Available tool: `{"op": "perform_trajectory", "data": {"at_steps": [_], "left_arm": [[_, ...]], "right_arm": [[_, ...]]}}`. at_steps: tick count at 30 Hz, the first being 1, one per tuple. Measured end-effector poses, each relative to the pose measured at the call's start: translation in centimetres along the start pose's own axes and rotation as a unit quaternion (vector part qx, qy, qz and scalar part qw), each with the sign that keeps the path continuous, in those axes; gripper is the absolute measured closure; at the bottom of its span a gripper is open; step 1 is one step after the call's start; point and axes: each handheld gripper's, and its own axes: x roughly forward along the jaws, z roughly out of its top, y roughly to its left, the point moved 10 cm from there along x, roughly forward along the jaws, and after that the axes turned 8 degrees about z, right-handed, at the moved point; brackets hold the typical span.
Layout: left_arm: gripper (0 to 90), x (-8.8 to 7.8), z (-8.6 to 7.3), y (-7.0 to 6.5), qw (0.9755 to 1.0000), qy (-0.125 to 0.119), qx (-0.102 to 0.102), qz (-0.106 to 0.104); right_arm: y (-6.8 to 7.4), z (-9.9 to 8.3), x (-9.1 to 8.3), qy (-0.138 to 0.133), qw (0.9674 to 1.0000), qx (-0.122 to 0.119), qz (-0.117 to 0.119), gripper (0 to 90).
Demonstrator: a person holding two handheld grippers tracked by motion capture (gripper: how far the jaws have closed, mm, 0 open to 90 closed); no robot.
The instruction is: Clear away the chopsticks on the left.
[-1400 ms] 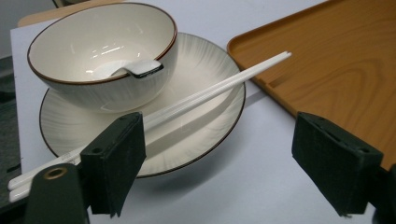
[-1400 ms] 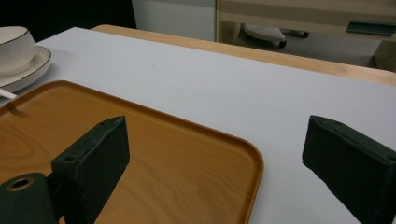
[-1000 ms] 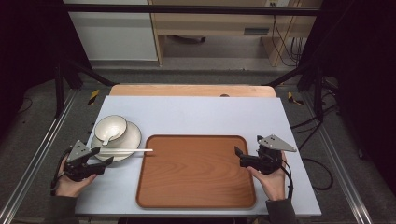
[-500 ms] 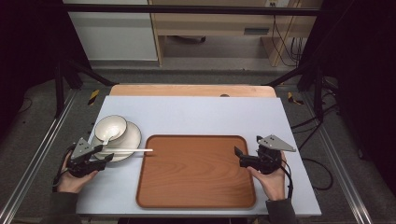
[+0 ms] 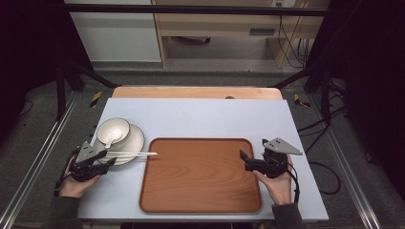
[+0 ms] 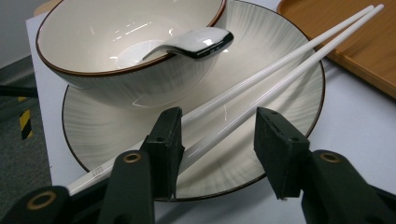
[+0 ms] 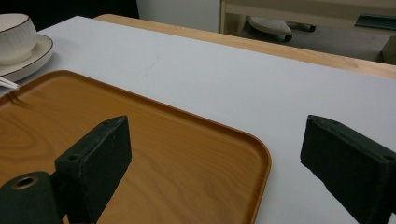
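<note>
Chopsticks (image 6: 261, 81) lay across plate (image 6: 289, 70), between left gripper (image 6: 217, 140) jaws just closing; one pad perhaps touching, not yet clamped. Right gripper (image 7: 212, 156) gaped wide over tray (image 7: 177, 154) rim, grasping nothing.

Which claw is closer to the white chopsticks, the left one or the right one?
Left. The left claw has its jaws around the chopsticks on the plate, still closing, one pad not yet touching. The right claw waits open across the tray.
</note>
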Motion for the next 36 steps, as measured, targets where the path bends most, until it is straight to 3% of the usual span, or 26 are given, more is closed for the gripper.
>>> {"op": "perform_trajectory", "data": {"at_steps": [6, 18, 29, 36], "left_arm": [[58.3, -0.1, -0.1, 0.0, 1.0000, 0.005, -0.006, -0.003], [69.5, -0.5, 0.0, -0.8, 0.9997, 0.017, 0.005, -0.019], [77.0, -0.5, 0.2, -1.6, 0.9990, 0.024, -0.007, -0.036], [82.8, -0.5, 0.4, -2.1, 0.9989, 0.031, -0.012, -0.034]], "right_arm": [[0.0, -0.1, 0.0, 0.002, 1.0000, 0.002, 0.000, 8.9], [-0.1, 0.0, -0.1, 0.000, 1.0000, 0.004, 0.001, 8.9], [-0.2, 0.0, -0.1, 0.000, 1.0000, 0.004, 0.002, 9.0], [-0.3, 0.0, -0.3, -0.002, 1.0000, 0.006, 0.002, 9.0]]}}
